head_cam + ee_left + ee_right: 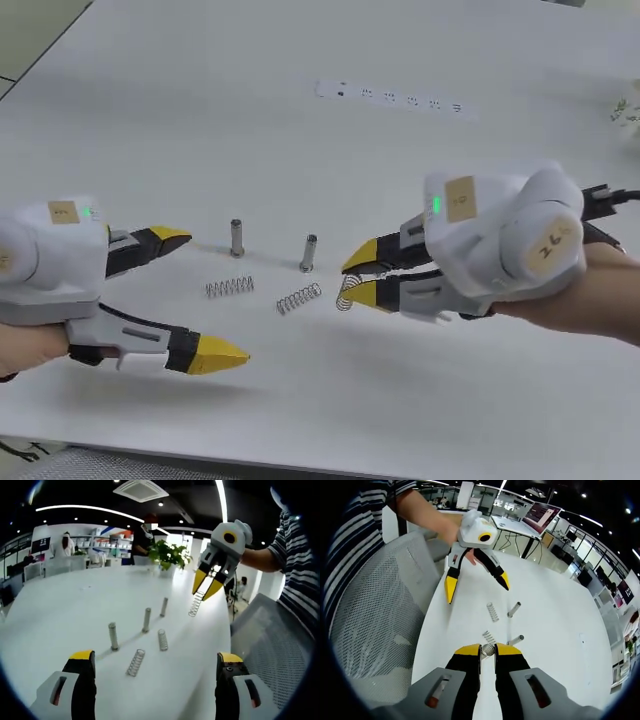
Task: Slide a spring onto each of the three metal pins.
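Between the left claw (pixel 212 296) and right claw (pixel 347 284), upright pins (pixel 237 238) and two loose springs (pixel 229 288) obstruct; beyond them open desk (pixel 300 150) reaches a power strip (pixel 395 98).

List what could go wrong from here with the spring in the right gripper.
1. The right gripper pinches the small coiled metal spring only by its end; it dangles and may slip or swing off line.
2. The three short metal pins stand close together with no visible base; a bump might topple one.
3. Two loose springs lie beside the pins and could roll if brushed.
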`<state>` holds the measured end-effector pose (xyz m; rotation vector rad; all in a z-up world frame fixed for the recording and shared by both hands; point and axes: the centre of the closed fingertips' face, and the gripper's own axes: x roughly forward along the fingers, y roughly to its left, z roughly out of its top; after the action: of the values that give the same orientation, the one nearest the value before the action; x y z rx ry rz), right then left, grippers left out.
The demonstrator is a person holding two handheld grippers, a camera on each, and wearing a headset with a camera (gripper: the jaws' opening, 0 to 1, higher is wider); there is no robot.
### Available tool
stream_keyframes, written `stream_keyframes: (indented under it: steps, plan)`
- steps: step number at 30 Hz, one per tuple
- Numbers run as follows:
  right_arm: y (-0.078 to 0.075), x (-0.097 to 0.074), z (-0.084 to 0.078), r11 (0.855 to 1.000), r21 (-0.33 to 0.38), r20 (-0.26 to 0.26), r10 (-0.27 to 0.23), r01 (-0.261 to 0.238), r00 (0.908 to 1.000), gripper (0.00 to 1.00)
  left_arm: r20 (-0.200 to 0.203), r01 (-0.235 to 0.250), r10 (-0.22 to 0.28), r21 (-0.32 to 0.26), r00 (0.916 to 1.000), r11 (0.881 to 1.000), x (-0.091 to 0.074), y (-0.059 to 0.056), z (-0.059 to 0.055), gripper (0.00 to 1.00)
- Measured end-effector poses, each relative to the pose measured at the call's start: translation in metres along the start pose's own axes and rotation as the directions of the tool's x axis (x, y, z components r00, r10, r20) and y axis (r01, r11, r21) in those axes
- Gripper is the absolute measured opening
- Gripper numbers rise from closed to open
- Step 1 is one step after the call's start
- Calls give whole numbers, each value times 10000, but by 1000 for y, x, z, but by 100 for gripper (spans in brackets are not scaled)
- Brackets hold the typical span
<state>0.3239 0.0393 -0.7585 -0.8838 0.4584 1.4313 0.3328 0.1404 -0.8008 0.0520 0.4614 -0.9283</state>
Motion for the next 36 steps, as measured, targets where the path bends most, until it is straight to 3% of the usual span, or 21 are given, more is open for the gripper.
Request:
stream_keyframes:
  steps: [8,13,19,28,36]
  plan:
    - [-6,-3,-6,9998,118,-131,-174,175,9998,7,231,-263,266,-134,9994,9996,-8,7,2,98]
    - [-12,-8,-11,9990,292,-128,-332,335,9994,7,450,-304,314,-228,9985,9993,-12,7,6,98]
    - [-23,-16,-23,9974,416,-337,-570,584,9978,7,445,-273,286,-307,9986,9992,-13,6,6,98]
    - [-52,-34,-36,9901,714,-508,-1175,1210,9918,7,348,-429,443,-405,9984,9983,-17,10,3,98]
    - [-69,-39,-41,9851,831,-583,-1460,1505,9876,7,356,-526,540,-418,9979,9977,-18,11,4,98]
